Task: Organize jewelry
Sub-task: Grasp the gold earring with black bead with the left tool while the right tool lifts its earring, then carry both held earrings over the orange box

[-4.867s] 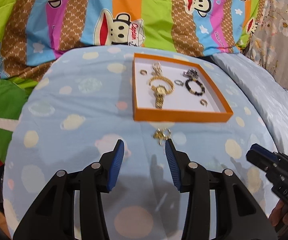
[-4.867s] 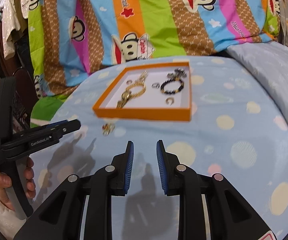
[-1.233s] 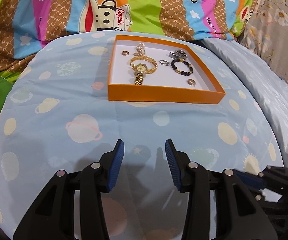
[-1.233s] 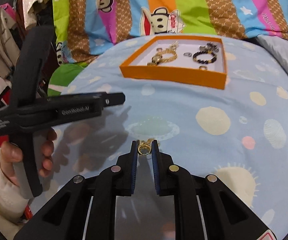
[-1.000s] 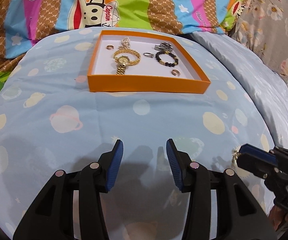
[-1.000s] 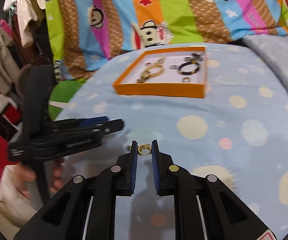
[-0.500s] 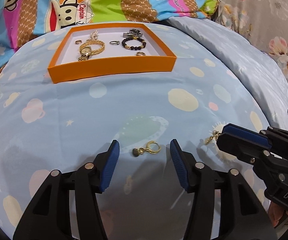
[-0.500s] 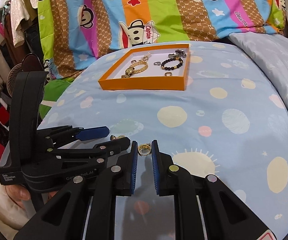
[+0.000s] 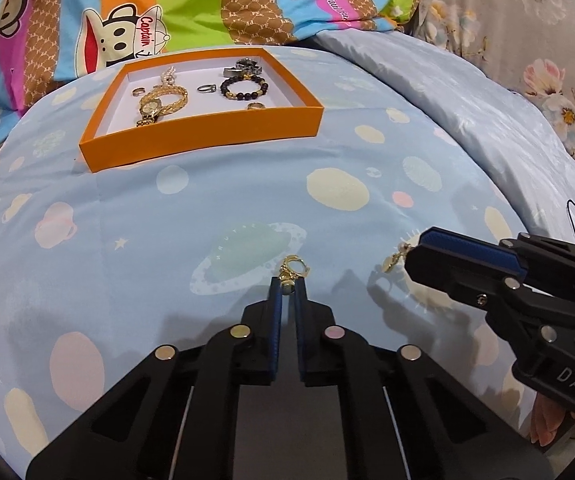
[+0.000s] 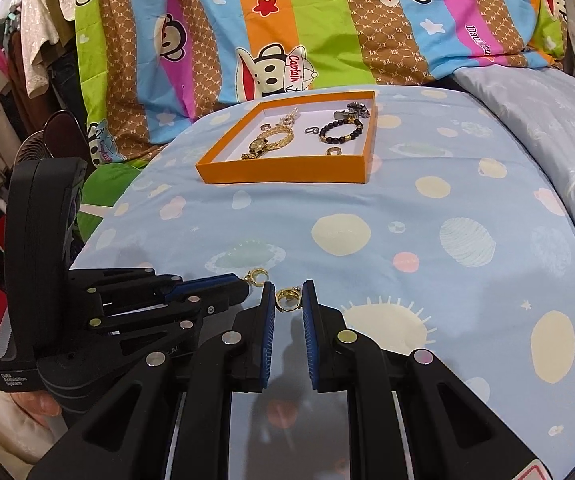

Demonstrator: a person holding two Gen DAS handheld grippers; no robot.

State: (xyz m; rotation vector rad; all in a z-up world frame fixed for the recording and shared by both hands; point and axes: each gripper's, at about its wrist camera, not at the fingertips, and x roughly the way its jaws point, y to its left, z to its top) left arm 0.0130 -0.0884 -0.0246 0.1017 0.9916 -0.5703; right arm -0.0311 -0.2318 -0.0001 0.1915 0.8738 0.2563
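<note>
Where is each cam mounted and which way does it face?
Left wrist: on the left claw, looking forward and down along its fingers, shut on a gold earring; right claw enters from the right.
Right wrist: on the right claw, same tilt, gripping the other gold earring; left claw and a hand at left.
Shared: orange tray, planet-print sheet, both claws.

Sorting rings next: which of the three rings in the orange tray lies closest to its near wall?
The ring just in front of the black bead bracelet; the other two lie farther back, flanking the gold watch.
</note>
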